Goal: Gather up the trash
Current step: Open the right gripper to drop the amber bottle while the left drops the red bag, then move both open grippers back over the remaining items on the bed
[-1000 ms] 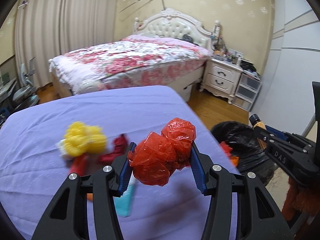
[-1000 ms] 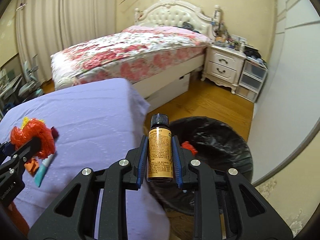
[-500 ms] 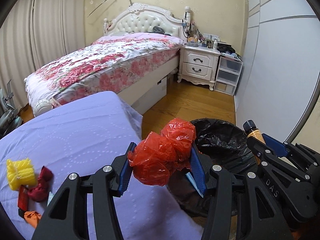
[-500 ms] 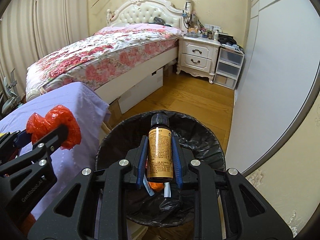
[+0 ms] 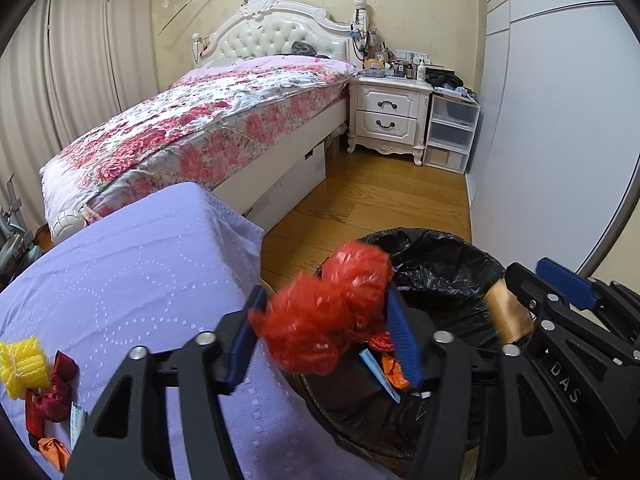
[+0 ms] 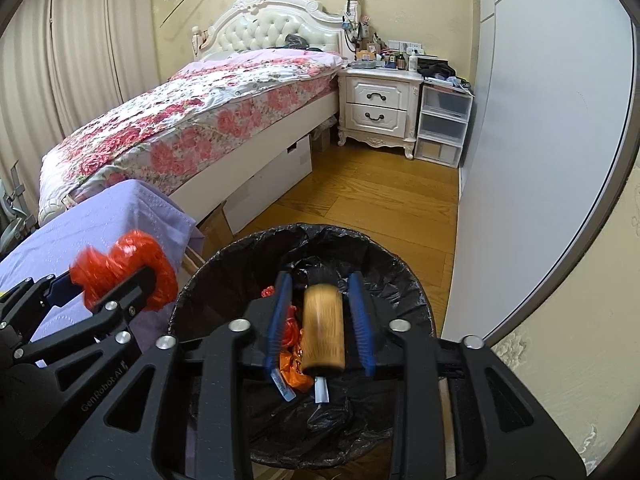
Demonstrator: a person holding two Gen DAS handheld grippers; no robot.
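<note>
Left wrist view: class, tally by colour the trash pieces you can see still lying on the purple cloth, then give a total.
Yellow foam net: 1
Red, a crumpled wrapper and a flat packet: 2
Orange wrapper: 1
Pale sachet: 1
Total: 5

home bedroom: bed [image 5: 208, 120], nightstand [image 5: 390, 116]

Floral-quilted bed [image 5: 208, 120], white nightstand [image 5: 390, 116], wooden floor [image 5: 372, 200], beige curtains [image 5: 76, 80].
</note>
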